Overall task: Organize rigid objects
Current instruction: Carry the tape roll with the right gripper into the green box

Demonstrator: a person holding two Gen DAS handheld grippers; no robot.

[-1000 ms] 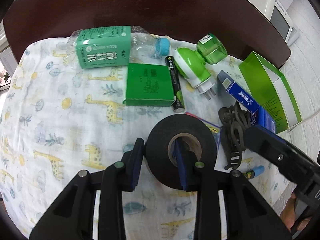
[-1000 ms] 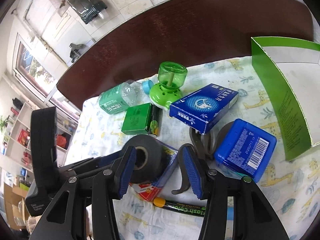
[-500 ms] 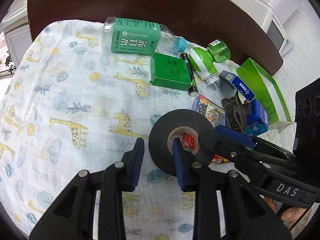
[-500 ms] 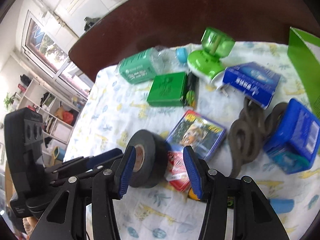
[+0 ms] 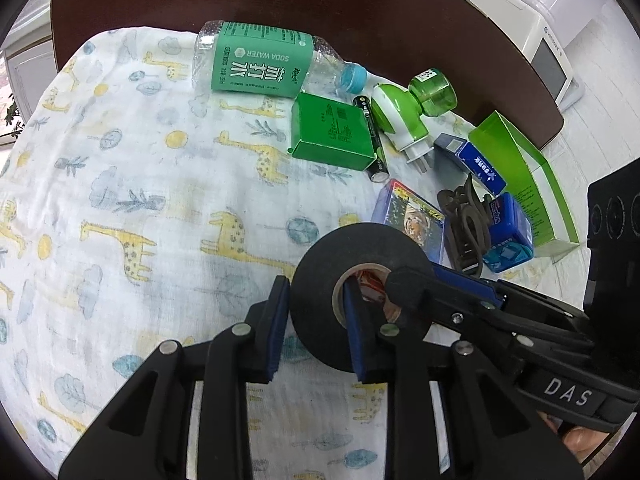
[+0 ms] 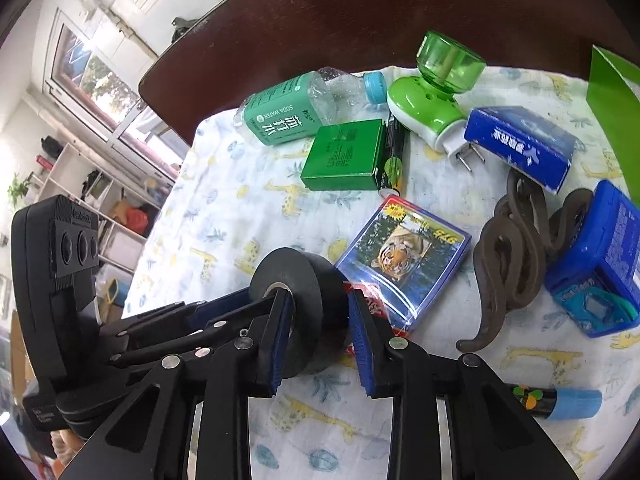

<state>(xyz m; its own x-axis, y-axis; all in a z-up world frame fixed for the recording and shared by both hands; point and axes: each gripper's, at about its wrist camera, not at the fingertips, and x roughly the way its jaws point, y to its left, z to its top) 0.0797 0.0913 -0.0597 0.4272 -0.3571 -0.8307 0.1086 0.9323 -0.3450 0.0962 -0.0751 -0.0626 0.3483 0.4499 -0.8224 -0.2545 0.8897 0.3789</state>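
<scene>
2 tongs on black tape roll (image 5: 320, 280) | left tongs (image 5: 316, 320) grip its wall | right tongs (image 6: 320, 332), earlier wide, just closed across it

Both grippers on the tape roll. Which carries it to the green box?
Likely the right gripper: jaws just closed further, it clamps the tape roll across its flat faces, and the green box lies on that side. The left gripper, also closing, pinches only one wall through the core.

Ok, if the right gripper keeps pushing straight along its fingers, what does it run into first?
The right gripper is closing across the black tape roll. Straight beyond that, probably the tiger card box, though depth is hard to judge.
</scene>
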